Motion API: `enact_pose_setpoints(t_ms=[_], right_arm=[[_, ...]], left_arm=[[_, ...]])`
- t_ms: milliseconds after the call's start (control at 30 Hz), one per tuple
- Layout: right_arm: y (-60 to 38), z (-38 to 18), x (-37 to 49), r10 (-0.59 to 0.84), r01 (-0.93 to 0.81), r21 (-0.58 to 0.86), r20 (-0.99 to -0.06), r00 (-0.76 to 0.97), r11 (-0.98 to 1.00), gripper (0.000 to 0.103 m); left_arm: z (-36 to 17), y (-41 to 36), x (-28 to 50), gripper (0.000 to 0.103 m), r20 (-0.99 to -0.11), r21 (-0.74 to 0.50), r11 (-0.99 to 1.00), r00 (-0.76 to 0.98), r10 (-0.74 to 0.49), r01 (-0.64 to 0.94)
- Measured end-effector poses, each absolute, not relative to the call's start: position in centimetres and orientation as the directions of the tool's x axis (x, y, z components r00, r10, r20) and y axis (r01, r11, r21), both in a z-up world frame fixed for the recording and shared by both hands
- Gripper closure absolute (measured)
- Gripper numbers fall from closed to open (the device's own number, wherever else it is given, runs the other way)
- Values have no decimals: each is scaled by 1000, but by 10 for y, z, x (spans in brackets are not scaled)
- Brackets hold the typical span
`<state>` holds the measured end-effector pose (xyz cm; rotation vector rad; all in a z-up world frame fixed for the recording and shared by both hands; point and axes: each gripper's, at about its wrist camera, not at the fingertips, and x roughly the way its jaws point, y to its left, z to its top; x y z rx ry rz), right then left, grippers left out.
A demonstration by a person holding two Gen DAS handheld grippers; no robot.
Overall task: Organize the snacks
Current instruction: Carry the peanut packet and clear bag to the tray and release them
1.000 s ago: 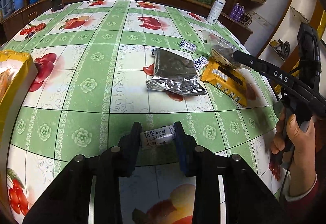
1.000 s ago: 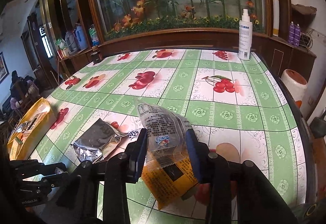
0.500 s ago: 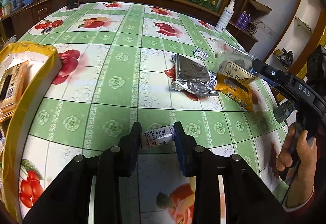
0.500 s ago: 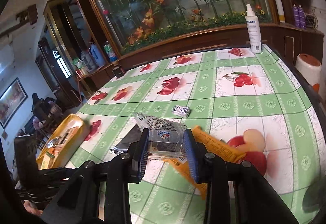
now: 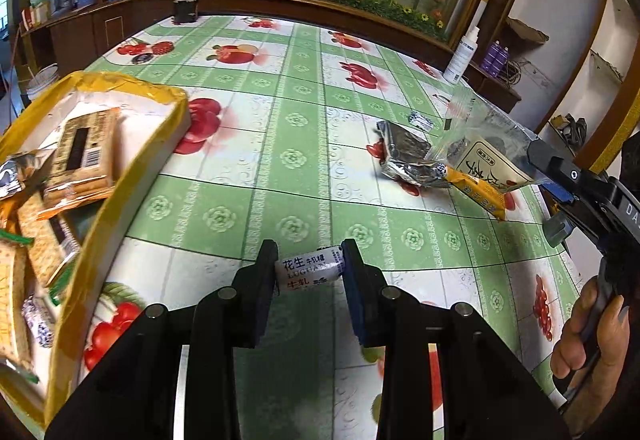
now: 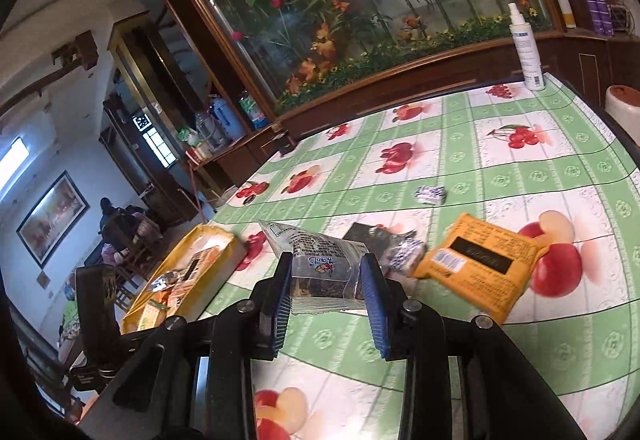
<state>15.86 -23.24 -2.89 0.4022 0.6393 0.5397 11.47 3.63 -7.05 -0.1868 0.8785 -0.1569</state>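
My left gripper [image 5: 309, 269] is shut on a small white peanut candy [image 5: 310, 267], held above the green fruit-print tablecloth. To its left lies the yellow-rimmed snack tray [image 5: 136, 176] with cracker packs [image 5: 86, 156] in it. My right gripper [image 6: 326, 274] is shut on a clear snack bag [image 6: 320, 258], lifted off the table; the left wrist view shows that bag [image 5: 486, 152] at the right, in the black fingers. On the table lie a silver foil pack [image 5: 408, 156], an orange cracker pack [image 6: 480, 260] and small blue-white candies [image 6: 431, 194].
A white spray bottle [image 6: 527, 48] stands at the table's far right corner. A dark wooden cabinet with a flower-painted glass panel [image 6: 360, 0] runs behind the table. A person's hand [image 5: 592, 344] grips the right tool's handle. The tray [image 6: 188, 260] sits at the table's left edge.
Both grippers have swung left toward the tray, each keeping its snack. The right gripper lifted the clear bag off the orange pack and tilted up. The tray has come further into view.
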Motion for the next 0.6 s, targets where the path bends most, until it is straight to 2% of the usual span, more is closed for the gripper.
enact_pose_setpoints(t_ms=[600], right_arm=[[-136,-5,136,691,-492,490,-430,581,719,69]], left_arm=[[-46,117,67,73,-698,-224,972,708,-110,-70]])
